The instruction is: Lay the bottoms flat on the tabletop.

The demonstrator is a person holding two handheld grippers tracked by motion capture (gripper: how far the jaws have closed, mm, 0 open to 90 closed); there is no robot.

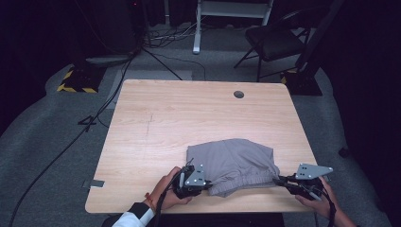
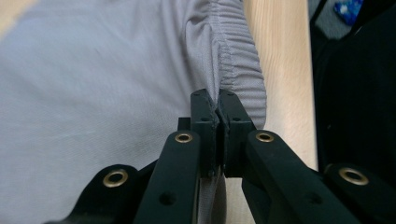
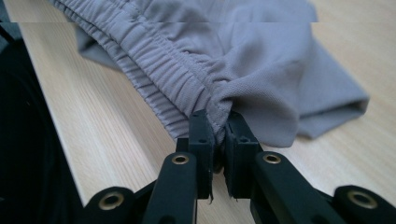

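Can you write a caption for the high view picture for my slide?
Two hand-held grippers, left gripper and right gripper, pinch the elastic waistband of grey shorts on a wooden table.

No text, label, brand or number is showing clearly enough to read on any thing in these pictures.

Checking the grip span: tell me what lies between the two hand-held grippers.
In the high view, the grey shorts' elastic waistband spans from left hand-held gripper to right hand-held gripper.

My two black hand-held grippers [image 1: 208, 183] [image 1: 279, 179] carry grey three-cornered plates, brass-ringed screw holes and trailing black cables; my left white sleeve cuff [image 1: 137, 216] shows.
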